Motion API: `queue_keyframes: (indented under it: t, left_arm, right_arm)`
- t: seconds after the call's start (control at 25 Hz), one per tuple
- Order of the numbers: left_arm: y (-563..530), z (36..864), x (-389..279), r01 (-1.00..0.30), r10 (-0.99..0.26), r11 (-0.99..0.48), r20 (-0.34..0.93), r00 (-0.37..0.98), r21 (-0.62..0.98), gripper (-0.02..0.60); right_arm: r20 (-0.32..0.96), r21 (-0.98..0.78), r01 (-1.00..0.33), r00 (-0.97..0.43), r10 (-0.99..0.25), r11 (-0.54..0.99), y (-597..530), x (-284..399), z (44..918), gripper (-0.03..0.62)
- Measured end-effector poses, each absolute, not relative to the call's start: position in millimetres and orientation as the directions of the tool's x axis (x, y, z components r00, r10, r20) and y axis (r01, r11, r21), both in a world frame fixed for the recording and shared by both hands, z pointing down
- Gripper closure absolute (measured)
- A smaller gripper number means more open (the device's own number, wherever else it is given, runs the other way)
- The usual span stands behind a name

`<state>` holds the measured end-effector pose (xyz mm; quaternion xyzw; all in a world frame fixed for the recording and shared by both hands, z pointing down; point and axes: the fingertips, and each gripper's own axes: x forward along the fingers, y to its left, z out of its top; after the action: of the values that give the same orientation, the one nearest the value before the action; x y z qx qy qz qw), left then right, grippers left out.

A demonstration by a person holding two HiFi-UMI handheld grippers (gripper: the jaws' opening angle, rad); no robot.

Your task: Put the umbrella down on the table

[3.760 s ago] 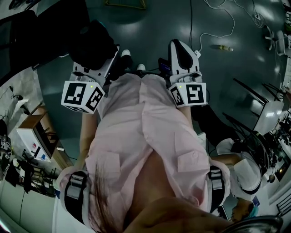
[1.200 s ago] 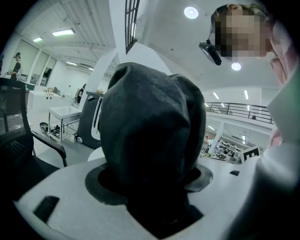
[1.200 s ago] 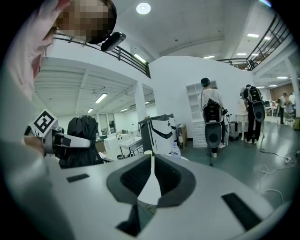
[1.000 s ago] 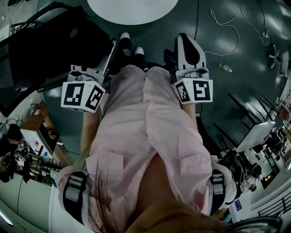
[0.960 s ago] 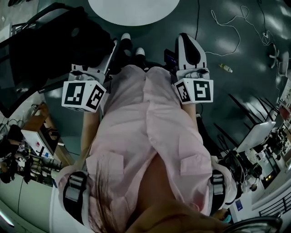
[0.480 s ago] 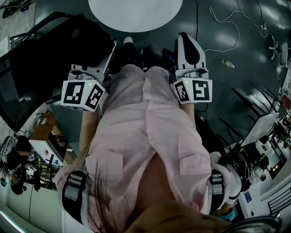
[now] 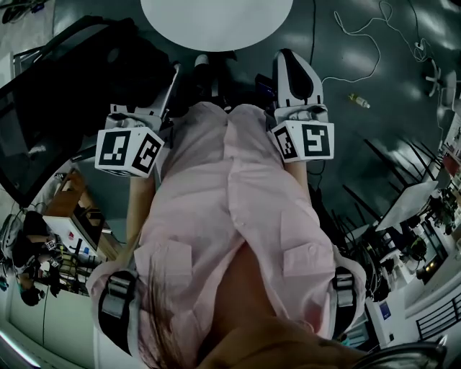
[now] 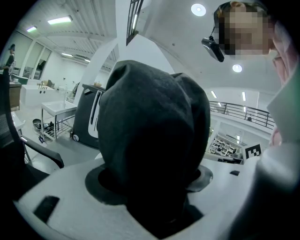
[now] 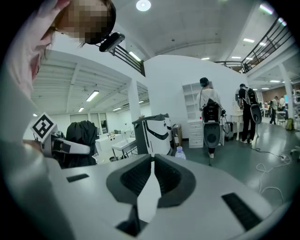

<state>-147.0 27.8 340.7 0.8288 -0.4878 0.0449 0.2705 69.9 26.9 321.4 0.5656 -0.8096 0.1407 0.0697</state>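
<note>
Head view: black umbrella (image 7: 72, 86) at left, hanging off the left tool (image 7: 167, 90). Round white table (image 7: 216, 18) just ahead, on the far side. Right tool (image 7: 294, 76) held alongside.

Left gripper view: jaws wide, yet clamped on the umbrella's dark fabric.

Right gripper view: jaws together, nothing between.

Carrying step, by the look of it. Next: reach over the table, lower, then release.

The person is wearing a pale pink shirt (image 7: 230, 209) with two flapped chest pockets (image 7: 162, 256) and black shoulder straps (image 7: 119, 306) with grey buckles, and is wielding a white left hand-held gripper (image 8: 150, 183) and a white right hand-held gripper (image 9: 151, 173), each topped by a black-and-white marker cube (image 7: 130, 150).
</note>
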Motion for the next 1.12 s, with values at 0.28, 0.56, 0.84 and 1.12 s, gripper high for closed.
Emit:
queue_keyframes:
  t: [0.28,0.56,0.84,1.12]
  left_arm:
    - [4,346,-145,-0.862,-0.825,-0.284,0.352,0.443,0.419,0.256]
    - [-31,337,-133,-0.888,-0.864,-0.222,0.342,0.370,0.402,0.256]
    - [-51,341,-129,-0.913,-0.892,-0.146,0.348,0.287,0.380,0.256]
    - [-60,342,-122,-0.917,-0.890,-0.123,0.367,0.272,0.381,0.256]
  right_arm:
    - [0.273,-0.153,-0.914,-0.405,-0.873,0.376,-10,82,321,0.554]
    - [0.266,-0.159,-0.889,-0.457,-0.849,0.429,-58,102,319,0.554]
    - [0.264,-0.176,-0.865,-0.501,-0.824,0.470,-96,116,329,0.554]
    - [0.284,-0.190,-0.849,-0.528,-0.800,0.493,-114,119,336,0.554]
